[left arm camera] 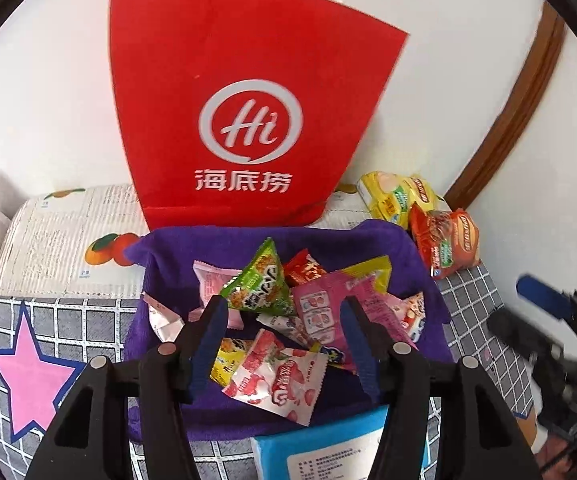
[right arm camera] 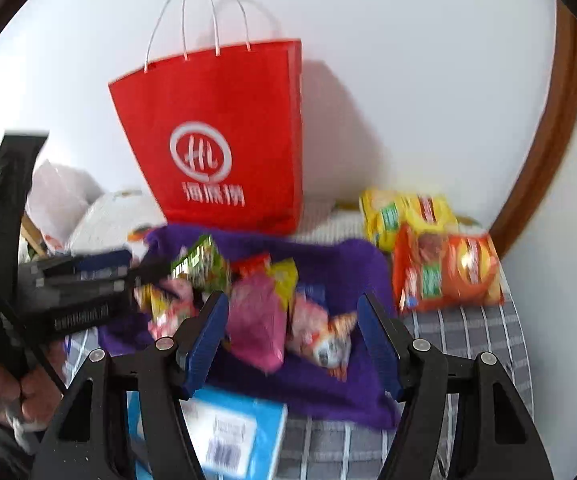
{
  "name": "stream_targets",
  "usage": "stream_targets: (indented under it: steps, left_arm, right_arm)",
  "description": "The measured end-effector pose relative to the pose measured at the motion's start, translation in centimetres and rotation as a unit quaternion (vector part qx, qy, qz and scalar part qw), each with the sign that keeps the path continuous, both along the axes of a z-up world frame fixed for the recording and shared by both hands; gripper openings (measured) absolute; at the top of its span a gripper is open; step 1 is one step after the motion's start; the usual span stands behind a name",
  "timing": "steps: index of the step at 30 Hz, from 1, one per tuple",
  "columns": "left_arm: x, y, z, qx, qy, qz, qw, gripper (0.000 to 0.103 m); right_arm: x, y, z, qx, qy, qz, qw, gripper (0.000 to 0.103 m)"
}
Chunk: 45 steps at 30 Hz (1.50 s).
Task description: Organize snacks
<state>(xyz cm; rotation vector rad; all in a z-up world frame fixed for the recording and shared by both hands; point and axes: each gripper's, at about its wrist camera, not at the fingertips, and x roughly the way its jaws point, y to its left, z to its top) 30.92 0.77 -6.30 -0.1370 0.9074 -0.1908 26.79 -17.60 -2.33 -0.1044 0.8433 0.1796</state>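
A purple cloth bin (left arm camera: 416,256) (right arm camera: 352,260) holds several small snack packets: a green triangular one (left arm camera: 262,280), a pink one (left arm camera: 320,308) (right arm camera: 254,320) and a strawberry one (left arm camera: 284,380). My left gripper (left arm camera: 284,312) is open and empty, low over the bin's packets. My right gripper (right arm camera: 292,320) is open and empty, hovering before the bin's near side. The left gripper also shows in the right wrist view (right arm camera: 88,292), reaching in from the left. Yellow (left arm camera: 400,196) (right arm camera: 404,216) and orange (left arm camera: 446,244) (right arm camera: 448,276) snack bags lie to the right of the bin.
A red paper bag (left arm camera: 244,112) (right arm camera: 224,140) stands behind the bin against the white wall. A blue packet (left arm camera: 328,444) (right arm camera: 228,432) lies before the bin. The grey checked cloth (left arm camera: 68,320) has a pink star (left arm camera: 32,376). A wooden door frame (left arm camera: 516,104) curves at the right.
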Motion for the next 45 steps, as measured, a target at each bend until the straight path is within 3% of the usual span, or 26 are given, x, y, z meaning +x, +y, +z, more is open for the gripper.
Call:
stream_targets:
  steps: [4, 7, 12, 20, 21, 27, 34, 45]
  left_arm:
    - [-1.4, -1.5, 1.0, 0.022, -0.010, -0.008, 0.9997, 0.056]
    - [-3.5, -2.2, 1.6, 0.022, 0.000, -0.013, 0.9997, 0.056]
    - [-8.6, -2.5, 3.9, 0.031, -0.019, -0.013, 0.9993, 0.066]
    - [-17.1, -2.4, 7.1, 0.045, -0.057, 0.020, 0.9971, 0.081]
    - [-17.7, -2.4, 7.3, 0.043, -0.057, 0.021, 0.9972, 0.086]
    - [-22.8, -2.3, 8.0, 0.038, -0.066, 0.031, 0.9966, 0.090]
    - [-26.7, -2.1, 8.5, 0.053, -0.073, 0.037, 0.9952, 0.091]
    - [-29.5, -2.3, 9.9, 0.056, -0.096, 0.044, 0.9929, 0.091]
  right_arm:
    - [-2.5, -1.3, 0.5, 0.001, 0.020, -0.011, 1.000, 0.066]
    - [-5.0, -2.2, 1.7, -0.003, 0.006, -0.024, 1.000, 0.067]
    - [-9.2, -2.8, 3.4, 0.003, -0.023, -0.041, 0.999, 0.090]
    - [-15.7, -2.5, 3.9, -0.011, -0.024, -0.058, 0.998, 0.098]
    - [-16.4, -2.5, 3.9, -0.013, -0.021, -0.058, 0.998, 0.099]
    - [-20.4, -2.7, 4.1, -0.006, -0.021, -0.066, 0.998, 0.099]
    - [-24.0, -3.1, 4.7, -0.002, -0.032, -0.084, 0.996, 0.099]
    - [-27.2, -3.3, 5.8, -0.005, -0.049, -0.091, 0.995, 0.099]
